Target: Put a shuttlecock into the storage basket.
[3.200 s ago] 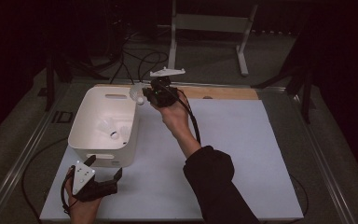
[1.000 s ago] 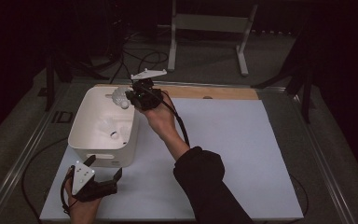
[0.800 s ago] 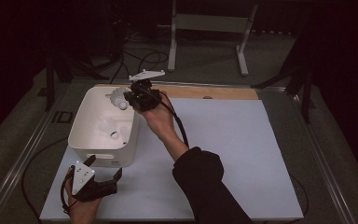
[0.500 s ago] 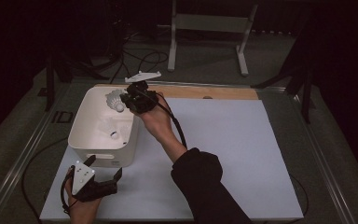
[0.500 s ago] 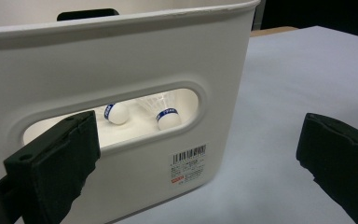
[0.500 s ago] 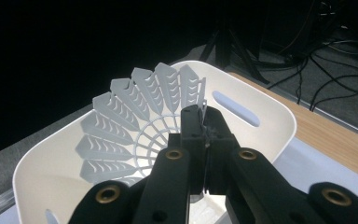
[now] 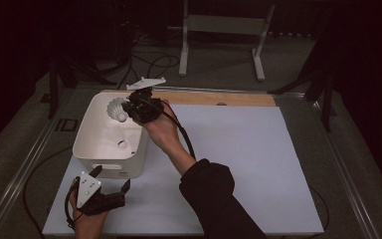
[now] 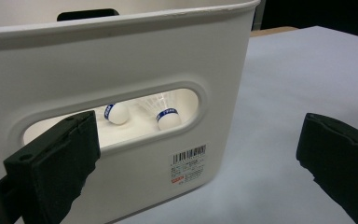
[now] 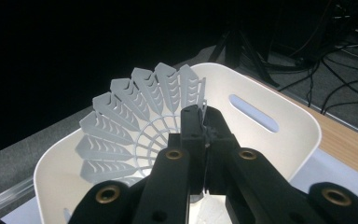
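A white plastic shuttlecock (image 7: 116,110) hangs over the far part of the white bin (image 7: 110,168), and my right gripper (image 7: 129,106) is shut on its skirt. In the right gripper view the jaws (image 9: 204,126) pinch the edge of the ribbed skirt (image 9: 130,112) above the bin's rim (image 9: 303,122). One more shuttlecock (image 7: 122,144) lies on the bin's floor. My left gripper (image 7: 112,177) stands open on the mat just before the bin's near wall. Through the handle slot, the left gripper view (image 8: 196,154) shows two cork tips with blue bands (image 8: 117,113) (image 8: 168,119).
The bin (image 8: 121,51) stands at the left of a white mat (image 7: 248,149). A wooden strip (image 7: 219,98) runs along the table's far edge. A metal stand (image 7: 224,25) and cables lie on the floor beyond. A barcode label (image 8: 189,164) marks the bin's near wall.
My right gripper has carried the shuttlecock leftward from the bin's far right corner to over its inside. The left gripper has kept still.
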Action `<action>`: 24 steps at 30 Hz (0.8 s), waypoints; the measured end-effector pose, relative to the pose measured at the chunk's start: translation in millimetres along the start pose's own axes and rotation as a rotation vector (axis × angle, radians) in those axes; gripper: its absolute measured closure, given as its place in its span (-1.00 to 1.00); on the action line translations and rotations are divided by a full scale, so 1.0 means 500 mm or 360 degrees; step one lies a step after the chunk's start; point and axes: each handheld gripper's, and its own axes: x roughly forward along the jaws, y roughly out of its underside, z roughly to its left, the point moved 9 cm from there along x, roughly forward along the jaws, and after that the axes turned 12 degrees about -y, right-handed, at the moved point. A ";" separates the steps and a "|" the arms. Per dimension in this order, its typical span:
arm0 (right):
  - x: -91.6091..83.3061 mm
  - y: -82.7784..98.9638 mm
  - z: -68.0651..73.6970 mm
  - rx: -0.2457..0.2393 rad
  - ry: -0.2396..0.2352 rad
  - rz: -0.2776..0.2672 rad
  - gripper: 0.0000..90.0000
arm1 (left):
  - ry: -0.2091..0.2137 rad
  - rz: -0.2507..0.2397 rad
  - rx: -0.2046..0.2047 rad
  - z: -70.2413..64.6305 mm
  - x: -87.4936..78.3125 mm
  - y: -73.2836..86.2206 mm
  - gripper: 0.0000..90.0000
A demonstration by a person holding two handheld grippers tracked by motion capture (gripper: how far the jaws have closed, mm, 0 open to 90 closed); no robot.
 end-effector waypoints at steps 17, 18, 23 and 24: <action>0.019 -0.002 0.028 -0.0015 -0.0050 0.0007 0.96 | -0.0001 0.0003 0.0009 0.002 -0.001 0.000 -1.00; 0.020 -0.001 0.029 -0.0017 -0.0049 0.0011 0.97 | -0.0001 0.0004 0.0009 0.002 -0.001 0.000 -1.00; 0.025 0.001 0.033 -0.0022 -0.0058 0.0019 0.97 | -0.0002 0.0003 0.0009 0.002 -0.001 0.000 -1.00; 0.025 0.001 0.034 -0.0020 -0.0064 0.0020 0.97 | -0.0001 0.0003 0.0008 0.002 -0.001 0.000 -1.00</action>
